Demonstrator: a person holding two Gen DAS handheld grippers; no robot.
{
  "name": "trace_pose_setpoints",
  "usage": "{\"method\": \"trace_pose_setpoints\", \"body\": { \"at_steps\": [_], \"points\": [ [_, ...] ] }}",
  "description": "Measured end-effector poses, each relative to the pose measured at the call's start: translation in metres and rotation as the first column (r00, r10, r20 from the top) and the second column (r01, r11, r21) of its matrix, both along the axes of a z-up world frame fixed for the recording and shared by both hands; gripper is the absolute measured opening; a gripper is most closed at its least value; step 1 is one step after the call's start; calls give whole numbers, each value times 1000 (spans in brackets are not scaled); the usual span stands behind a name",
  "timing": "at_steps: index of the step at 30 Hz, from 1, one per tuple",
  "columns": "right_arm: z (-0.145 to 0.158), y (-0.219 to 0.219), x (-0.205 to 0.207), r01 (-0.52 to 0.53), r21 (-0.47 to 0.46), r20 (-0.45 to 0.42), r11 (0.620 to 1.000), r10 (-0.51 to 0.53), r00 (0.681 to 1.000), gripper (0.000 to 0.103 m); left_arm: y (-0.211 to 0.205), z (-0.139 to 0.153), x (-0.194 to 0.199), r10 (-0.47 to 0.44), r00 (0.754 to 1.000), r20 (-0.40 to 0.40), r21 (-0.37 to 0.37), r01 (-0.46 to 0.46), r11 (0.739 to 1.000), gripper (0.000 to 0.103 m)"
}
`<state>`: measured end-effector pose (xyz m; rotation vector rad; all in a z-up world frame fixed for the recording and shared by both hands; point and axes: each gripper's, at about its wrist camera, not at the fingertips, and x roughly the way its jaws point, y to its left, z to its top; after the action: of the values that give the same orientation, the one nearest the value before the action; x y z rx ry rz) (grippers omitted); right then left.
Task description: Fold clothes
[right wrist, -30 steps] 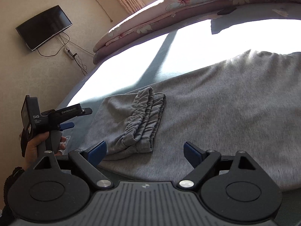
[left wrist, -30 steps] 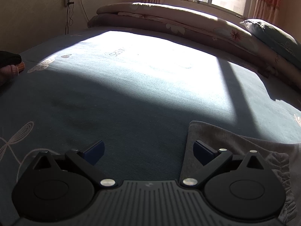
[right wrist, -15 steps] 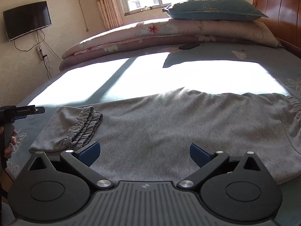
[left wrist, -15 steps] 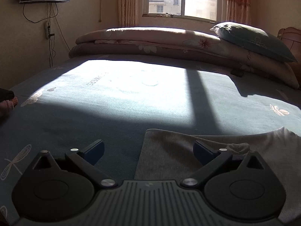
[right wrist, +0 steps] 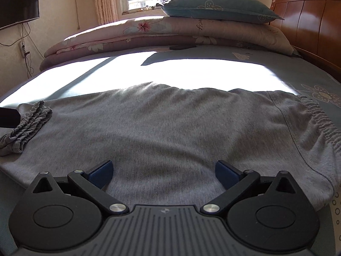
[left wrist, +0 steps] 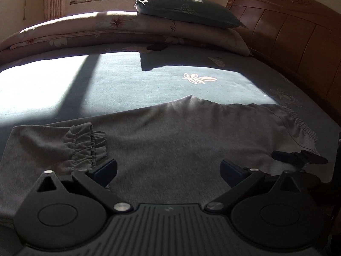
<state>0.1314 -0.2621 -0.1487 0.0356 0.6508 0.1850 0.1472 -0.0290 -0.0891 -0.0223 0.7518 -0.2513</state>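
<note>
Grey sweatpants [left wrist: 170, 132] lie flat across the teal bedsheet, the leg ends folded back so the gathered cuffs [left wrist: 83, 140] rest on top at the left. The elastic waistband [right wrist: 319, 119] is at the right. My left gripper [left wrist: 168, 170] hovers open just right of the cuffs, nothing between its blue pads. My right gripper [right wrist: 164, 172] stands open over the pants [right wrist: 170, 123] near their front edge, also holding nothing. Its dark fingertip [left wrist: 298, 159] shows at the right of the left wrist view. The cuffs [right wrist: 27, 123] lie far left in the right wrist view.
A folded floral quilt [right wrist: 166, 36] with a teal pillow [right wrist: 219, 8] on it runs along the far side of the bed. A wooden headboard [right wrist: 309, 21] stands at the right. A small dark object [right wrist: 182, 47] lies on the sheet by the quilt. A television [right wrist: 19, 6] hangs on the left wall.
Both views have swung right. My left gripper came from bare sheet to over the pants beside the cuffs. My right gripper moved from the cuffs toward the waist end, jaws slightly wider.
</note>
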Motion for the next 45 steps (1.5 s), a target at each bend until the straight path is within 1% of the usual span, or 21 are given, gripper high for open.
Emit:
{"method": "trace_pose_setpoints", "body": {
  "at_steps": [2, 4, 5, 7, 10, 12, 14, 16, 18, 20, 22, 23, 26, 31, 35, 36, 38, 39, 41, 44, 45],
  "points": [
    [0, 3, -2, -18, -23, -4, 1000, 18, 1000, 103, -9, -17, 5, 17, 998, -61, 1, -17, 1000, 102],
    [0, -2, -5, -37, -3, 2, 999, 37, 999, 103, -8, -31, 10, 43, 993, -113, -21, -46, 999, 102],
    [1, -4, -5, -45, 7, 5, 999, 45, 999, 103, -7, -36, 10, 59, 991, -121, -28, -63, 998, 102],
    [2, -8, -6, -61, 27, 12, 998, 61, 998, 103, -5, -42, 9, 73, 991, -108, -28, -76, 997, 102],
    [7, -11, -9, -51, 46, 29, 998, 50, 998, 103, -10, -45, 9, 61, 993, -99, 19, -59, 998, 102],
    [15, -18, -17, -42, 88, 83, 995, 35, 996, 103, -14, -46, 8, 65, 994, -92, 42, -61, 997, 102],
    [24, -30, -21, -11, 128, 143, 992, -8, 990, 103, -16, -46, 7, 81, 993, -84, 45, -77, 996, 102],
    [26, -47, -17, 48, 188, 130, 981, -74, 989, 103, -16, -46, 6, 94, 993, -73, 39, -91, 995, 102],
    [20, -64, -11, 128, 230, 52, 965, -144, 988, 103, -16, -46, 6, 90, 994, -65, 45, -87, 995, 102],
    [15, -81, -5, 208, 261, -25, 943, -209, 978, 103, -15, -47, 6, 89, 994, -59, 37, -87, 995, 102],
    [12, -91, -9, 268, 191, -21, 944, -269, 963, 103, -14, -47, 5, 85, 995, -60, 28, -83, 996, 102],
    [12, -93, -12, 270, 179, -3, 946, -274, 962, 103, -12, -47, 7, 87, 994, -62, 16, -86, 996, 102],
    [11, -103, -18, 251, 225, 6, 941, -259, 966, 103, -9, -46, 8, 99, 993, -59, -11, -100, 995, 102],
    [9, -105, -15, 244, 239, -4, 940, -250, 968, 103, -17, -49, 6, 105, 994, -33, 36, -104, 994, 102],
    [6, -99, -10, 216, 207, -15, 954, -218, 976, 103, -16, -50, 6, 127, 992, -24, 20, -127, 992, 102],
    [6, -97, -10, 211, 192, -13, 958, -213, 977, 103, -18, -49, 7, 126, 992, -32, 31, -125, 992, 102],
    [6, -93, -10, 206, 165, -9, 964, -208, 978, 103, -25, -43, 12, 115, 991, -73, 82, -109, 991, 102],
    [6, -93, -10, 206, 165, -9, 965, -208, 978, 103, -29, -39, 13, 98, 992, -83, 90, -91, 992, 102],
    [6, -98, -11, 211, 197, -11, 957, -213, 977, 103, -40, -30, 15, 46, 998, -53, 103, -40, 994, 102],
    [7, -104, -13, 218, 245, -13, 945, -221, 975, 103, -62, -18, 23, -6, 1000, 14, 167, 4, 986, 102],
    [7, -105, -13, 219, 260, -14, 940, -224, 975, 103, -67, -17, 28, -16, 1000, 18, 170, 13, 985, 102]
  ]
}}
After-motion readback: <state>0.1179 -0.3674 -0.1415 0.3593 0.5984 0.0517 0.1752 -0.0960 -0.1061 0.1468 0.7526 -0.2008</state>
